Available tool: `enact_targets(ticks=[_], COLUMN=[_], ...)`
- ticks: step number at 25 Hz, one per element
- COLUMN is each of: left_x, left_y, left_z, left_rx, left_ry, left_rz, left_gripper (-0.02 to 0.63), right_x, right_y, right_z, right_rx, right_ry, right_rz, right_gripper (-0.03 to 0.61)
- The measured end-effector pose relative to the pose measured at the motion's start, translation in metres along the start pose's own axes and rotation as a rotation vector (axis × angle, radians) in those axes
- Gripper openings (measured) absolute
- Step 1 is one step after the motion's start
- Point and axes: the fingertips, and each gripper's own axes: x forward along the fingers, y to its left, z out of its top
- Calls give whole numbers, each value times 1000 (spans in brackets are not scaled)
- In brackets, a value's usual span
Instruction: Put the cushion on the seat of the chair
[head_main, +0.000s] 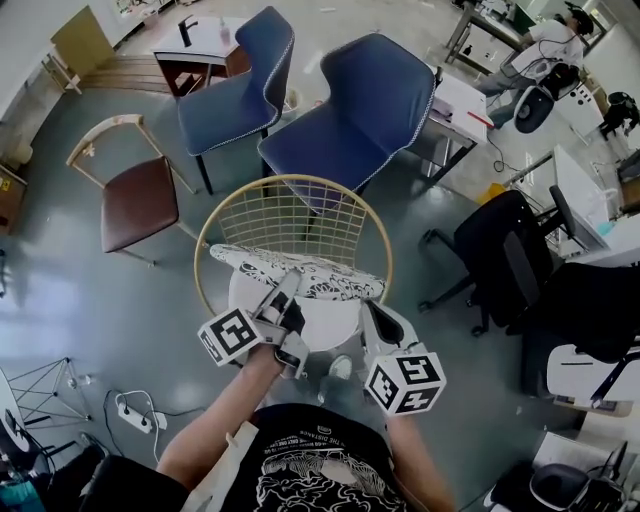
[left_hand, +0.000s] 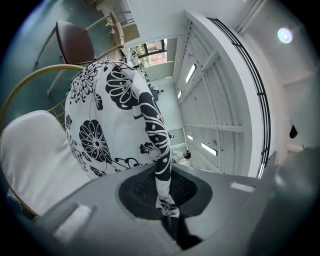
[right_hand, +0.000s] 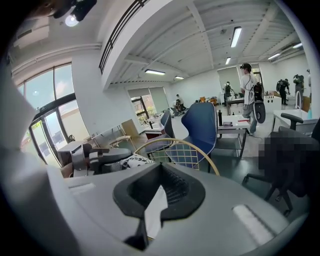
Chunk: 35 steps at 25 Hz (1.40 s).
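A white cushion with a black flower print (head_main: 300, 272) lies across the white seat (head_main: 325, 328) of a gold wire chair (head_main: 290, 180), close to its backrest. My left gripper (head_main: 286, 296) is shut on the cushion's near left edge. In the left gripper view a patterned fold (left_hand: 156, 150) runs down into the closed left gripper (left_hand: 164, 200), and the cushion (left_hand: 105, 120) bulges over the seat (left_hand: 35, 155). My right gripper (head_main: 369, 312) is at the cushion's right end. In the right gripper view it (right_hand: 152, 210) is shut on a white strip of fabric, with the cushion (right_hand: 131, 161) to the left.
Two blue chairs (head_main: 365, 110) (head_main: 235, 85) stand behind the wire chair, and a wooden chair with a brown seat (head_main: 140, 200) stands to the left. A black office chair (head_main: 500, 250) is at the right. A power strip (head_main: 135, 410) lies on the floor. A person (head_main: 540, 50) stands far back right.
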Motion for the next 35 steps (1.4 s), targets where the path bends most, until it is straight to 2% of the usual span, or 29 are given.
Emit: enact_targets(ticks=[3, 6, 10, 15, 22, 25, 29, 35], left_x=[3, 9, 3, -26, -68, -69, -87, -107], left_y=[6, 8, 34, 74, 142, 160, 187, 218], left_z=[1, -9, -29, -40, -66, -90, -100, -114], left_rx=[18, -33, -56, -44, -11, -36, -46, -40], left_ry=[-11, -23, -29, -28, -35, -59, -69, 4], left_rz=[11, -32, 10, 122, 352, 393, 455, 506], left_gripper=[15, 15, 15, 15, 17, 18, 19, 20], right_x=[2, 2, 4, 13, 27, 30, 35, 37], right_y=[-7, -14, -24, -15, -21, -37, -34, -22], right_z=[0, -5, -12, -39, -81, -94, -112, -143], right_rx=[-3, 1, 5, 32, 41, 30, 23, 27], right_ry=[10, 30, 59, 127, 223, 245, 268, 299], right_rz=[20, 54, 108, 178, 272, 307, 329, 330], right_gripper=[-3, -3, -3, -3, -3, -3, -3, -3])
